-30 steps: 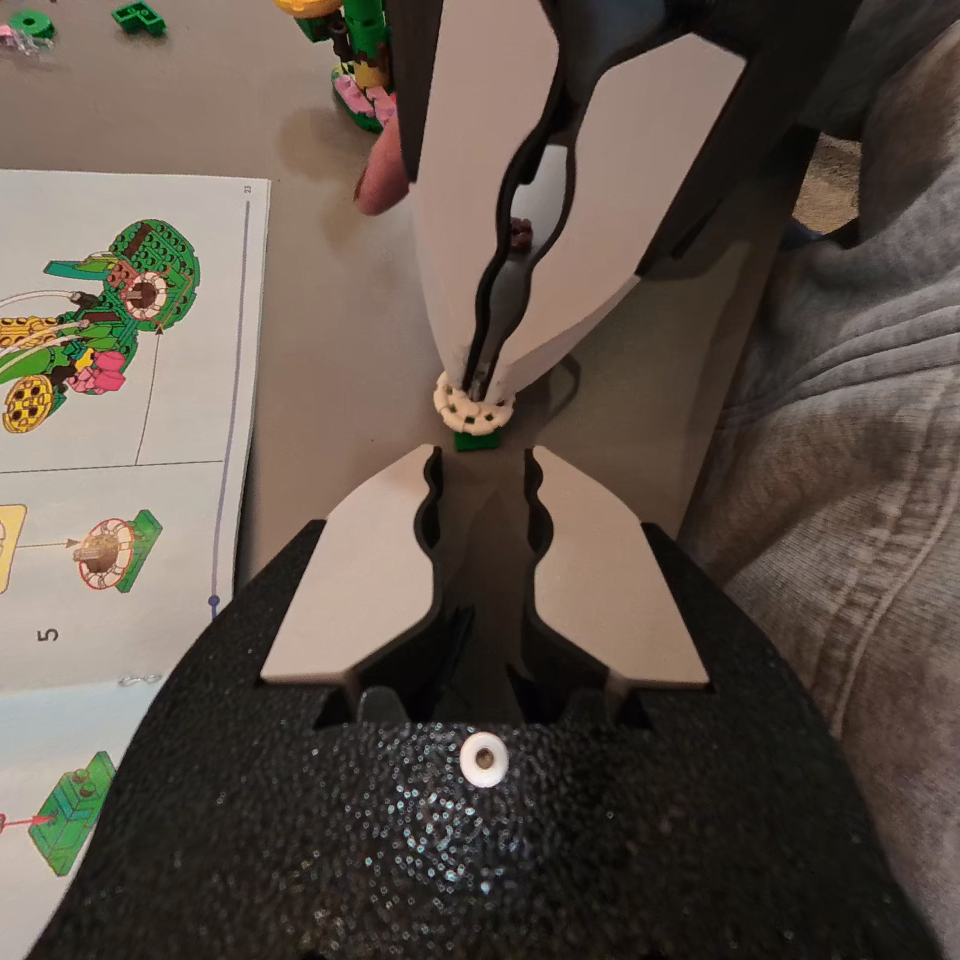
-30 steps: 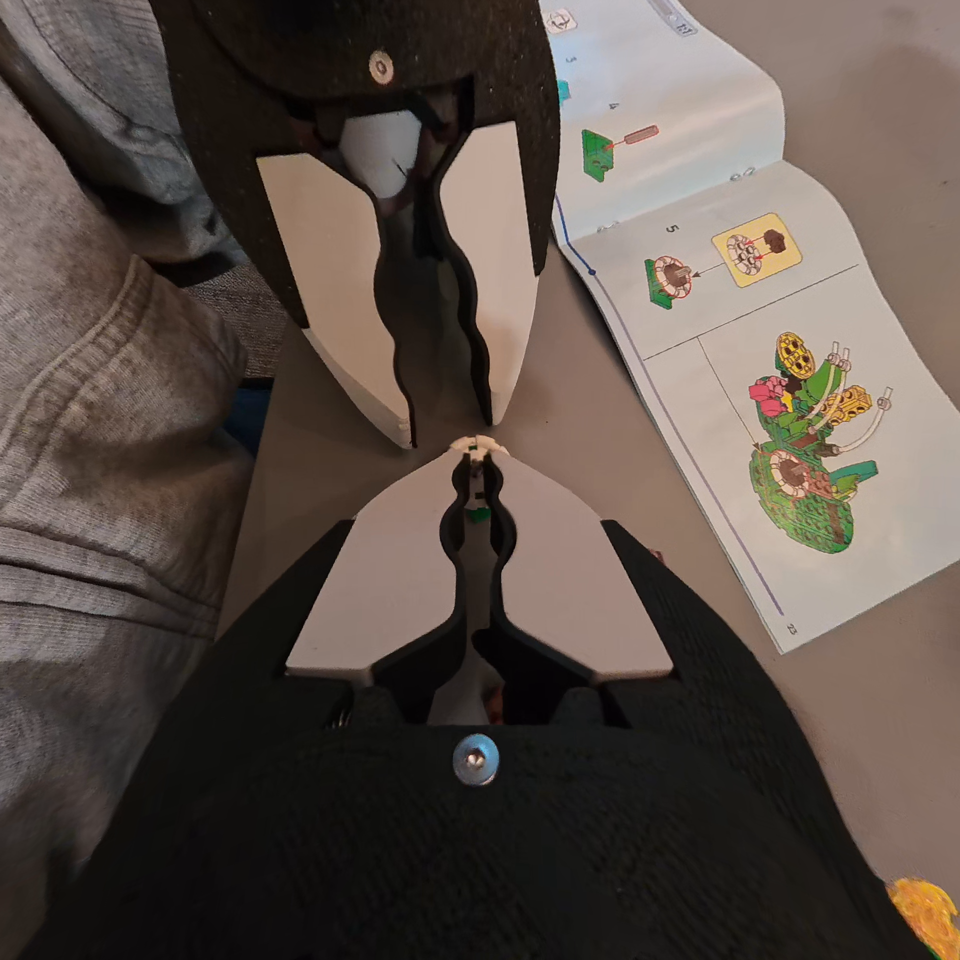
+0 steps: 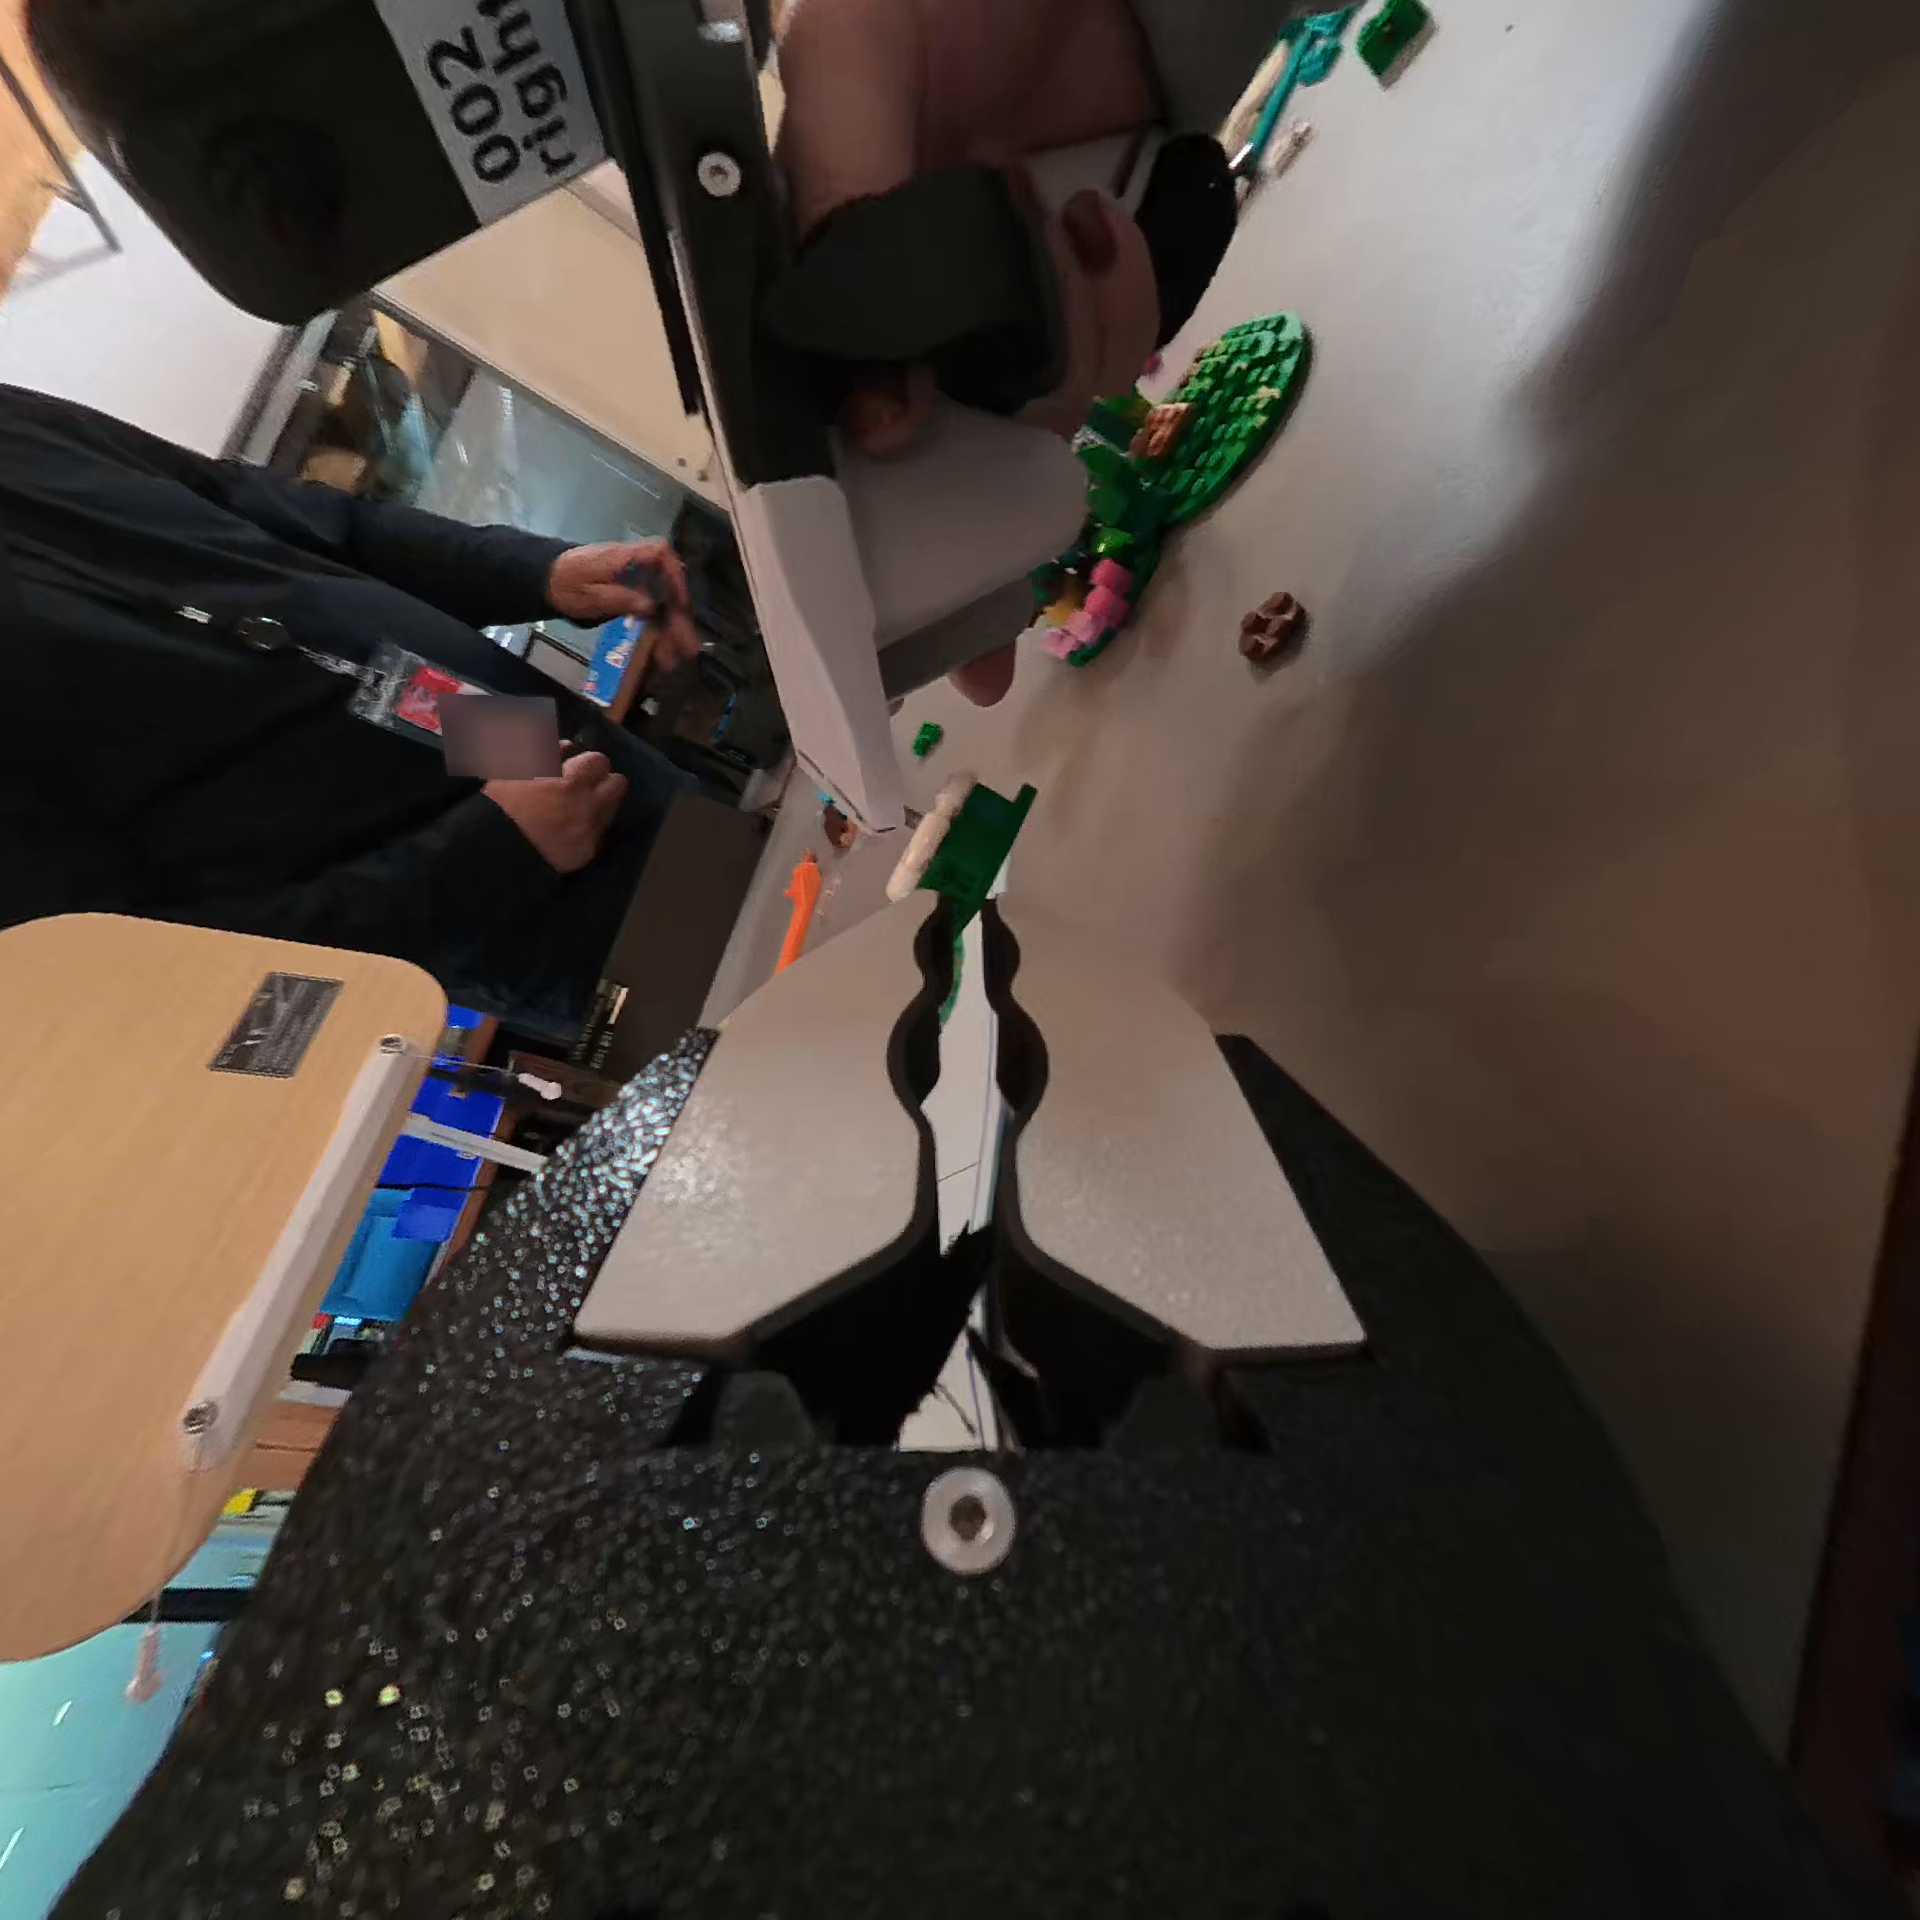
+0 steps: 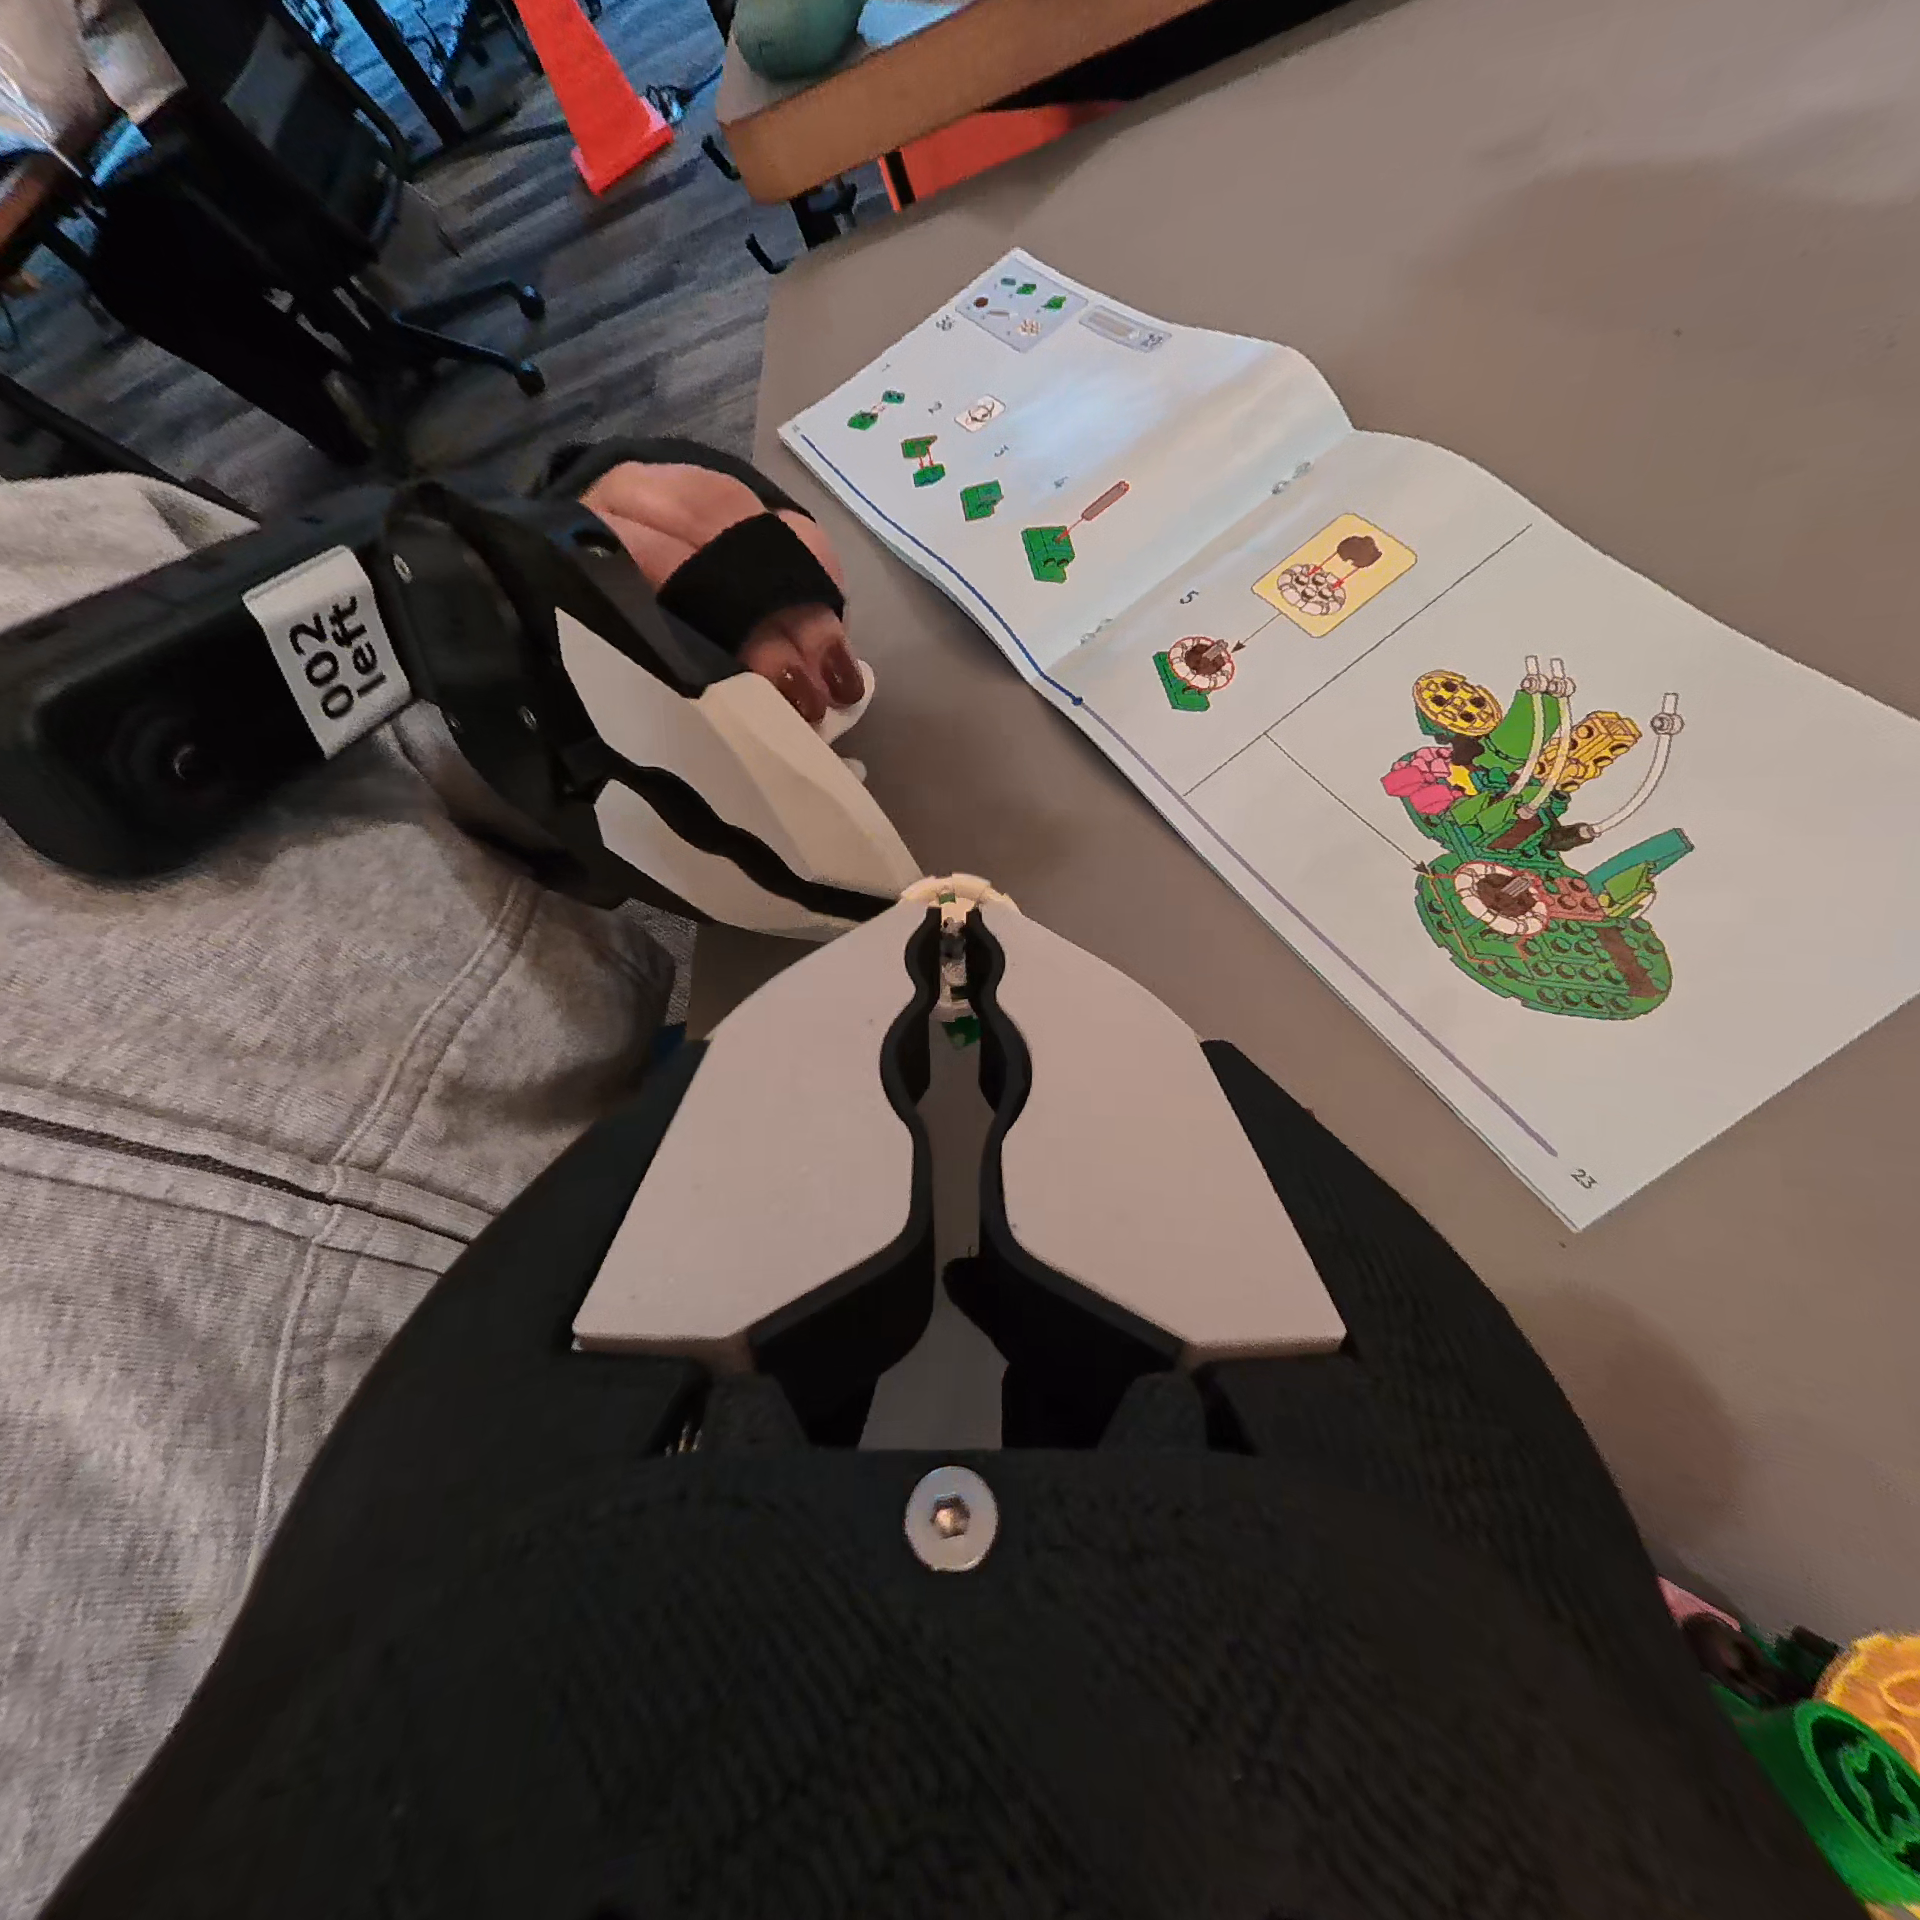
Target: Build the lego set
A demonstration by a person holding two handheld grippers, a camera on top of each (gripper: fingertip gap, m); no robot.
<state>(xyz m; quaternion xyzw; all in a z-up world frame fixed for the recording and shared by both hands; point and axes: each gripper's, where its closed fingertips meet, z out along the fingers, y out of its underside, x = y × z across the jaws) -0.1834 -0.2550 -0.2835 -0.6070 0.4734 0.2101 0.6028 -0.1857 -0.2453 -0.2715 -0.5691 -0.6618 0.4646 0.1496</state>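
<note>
Near the open paper booklet (image 4: 1351,727), the formerly wide left gripper (image 3: 966,909) now pinches the green plastic brick (image 3: 977,842) whose white round ring (image 3: 920,852) the right gripper (image 4: 951,914) clamps.

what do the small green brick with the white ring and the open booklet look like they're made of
Small green brick with the white ring: looks like moulded hard plastic, with crisp edges and a smooth, uniform colour. Open booklet: printed paper, slightly glossy, its pages curving at the fold.

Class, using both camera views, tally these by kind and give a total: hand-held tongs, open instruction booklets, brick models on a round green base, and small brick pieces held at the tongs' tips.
Black-and-white hand-held tongs: 2
Open paper instruction booklet: 1
Brick model on a round green studded base: 1
Small green brick plate with a white ring: 1
Total: 5
</note>
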